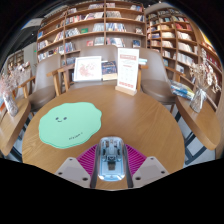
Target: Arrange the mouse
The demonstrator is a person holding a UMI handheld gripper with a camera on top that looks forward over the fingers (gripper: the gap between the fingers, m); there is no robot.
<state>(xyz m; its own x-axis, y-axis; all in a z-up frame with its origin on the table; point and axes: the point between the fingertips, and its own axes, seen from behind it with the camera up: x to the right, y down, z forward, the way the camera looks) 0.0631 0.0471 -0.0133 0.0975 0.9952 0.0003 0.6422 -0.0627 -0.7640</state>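
Note:
A silver-grey computer mouse [111,159] sits between my two fingers, lengthwise along them, above the round wooden table [140,120]. The magenta pads [88,157] press against both its sides, so my gripper [111,162] is shut on the mouse. A mint-green cloud-shaped mouse mat [69,122] with a small face lies on the table ahead and to the left of the fingers.
A standing sign [128,70] and an open picture book [88,69] stand at the table's far edge. Chairs [160,88] ring the table. Bookshelves [95,25] line the back wall, and low book displays [200,95] stand to the right and left.

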